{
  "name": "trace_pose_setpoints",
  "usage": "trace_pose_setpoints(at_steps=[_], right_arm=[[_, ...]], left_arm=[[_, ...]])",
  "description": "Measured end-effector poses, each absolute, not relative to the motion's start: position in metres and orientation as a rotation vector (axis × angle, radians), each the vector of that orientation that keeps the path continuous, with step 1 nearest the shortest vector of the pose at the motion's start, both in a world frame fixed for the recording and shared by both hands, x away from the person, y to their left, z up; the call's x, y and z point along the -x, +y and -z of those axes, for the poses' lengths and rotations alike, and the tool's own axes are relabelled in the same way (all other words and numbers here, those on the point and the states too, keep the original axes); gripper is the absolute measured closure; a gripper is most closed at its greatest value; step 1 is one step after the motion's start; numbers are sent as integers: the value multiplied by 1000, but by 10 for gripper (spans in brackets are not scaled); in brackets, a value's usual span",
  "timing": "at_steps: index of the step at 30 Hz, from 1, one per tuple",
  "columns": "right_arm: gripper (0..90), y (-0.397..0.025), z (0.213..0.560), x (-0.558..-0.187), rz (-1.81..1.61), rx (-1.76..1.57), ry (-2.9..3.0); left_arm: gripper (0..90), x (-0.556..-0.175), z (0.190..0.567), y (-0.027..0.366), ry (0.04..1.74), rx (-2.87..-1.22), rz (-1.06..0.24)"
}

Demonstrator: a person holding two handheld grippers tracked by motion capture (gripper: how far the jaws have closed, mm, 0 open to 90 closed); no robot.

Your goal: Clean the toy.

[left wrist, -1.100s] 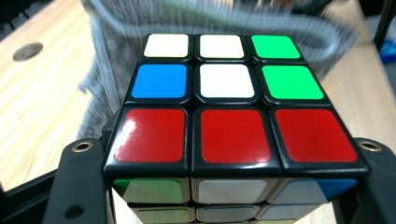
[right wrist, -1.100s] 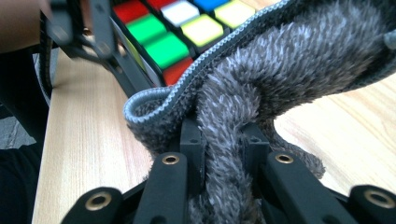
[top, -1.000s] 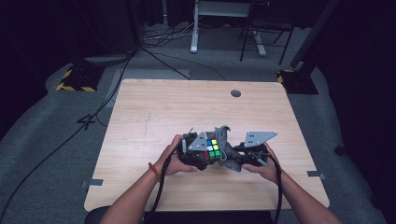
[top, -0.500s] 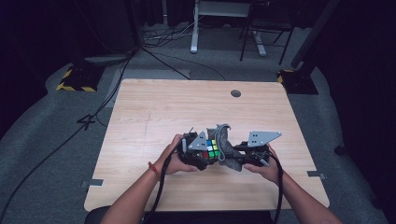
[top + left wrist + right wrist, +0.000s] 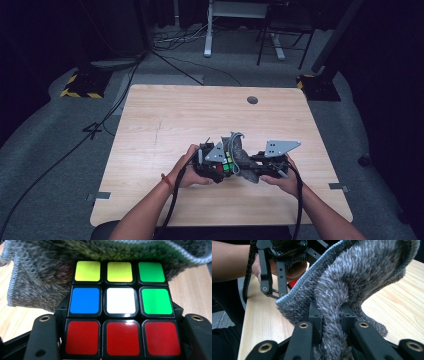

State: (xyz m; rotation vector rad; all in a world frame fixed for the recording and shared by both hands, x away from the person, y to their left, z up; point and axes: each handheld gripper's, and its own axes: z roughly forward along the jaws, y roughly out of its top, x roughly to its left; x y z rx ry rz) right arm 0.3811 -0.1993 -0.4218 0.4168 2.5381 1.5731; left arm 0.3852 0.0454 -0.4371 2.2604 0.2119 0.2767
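A colour puzzle cube (image 5: 120, 307) with yellow, green, blue, white and red tiles sits between the jaws of my left gripper (image 5: 120, 340), which is shut on it. In the high view the cube (image 5: 226, 165) is near the table's front middle, with my left gripper (image 5: 212, 165) at its left. A grey fluffy cloth (image 5: 352, 290) is pinched in my right gripper (image 5: 331, 322), which is shut on it. The cloth (image 5: 242, 157) rests against the cube's far and right side. My right gripper (image 5: 262, 165) is just right of the cloth.
The wooden table (image 5: 175, 115) stretches wide behind the hands, with a round cable hole (image 5: 252, 100) near its far edge. Cables and stand legs lie on the grey floor beyond. The left hand and its gripper frame (image 5: 277, 270) appear close in the right gripper view.
The cube, cloth and both grippers have stayed nearly in place. The cloth seems to have shifted slightly against the cube.
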Motion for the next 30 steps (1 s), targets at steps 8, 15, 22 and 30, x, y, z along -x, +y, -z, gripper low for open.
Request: trace_pose_setpoints(at_steps=[8,15,22,30], right_arm=[[772,-203,424,-384,-1502,-449,2548],[771,-200,437,-389,-1417,-475,2608],[771,-199,430,-383,-1479,-429,2555],[770,-199,417,-375,-1544,-369,2509]], left_arm=[[336,-382,427,50,203,-2186,-282],[336,-381,421,57,207,-2126,-279],[335,-381,423,55,199,-2162,-299],[334,-382,429,50,182,-2215,-292]])
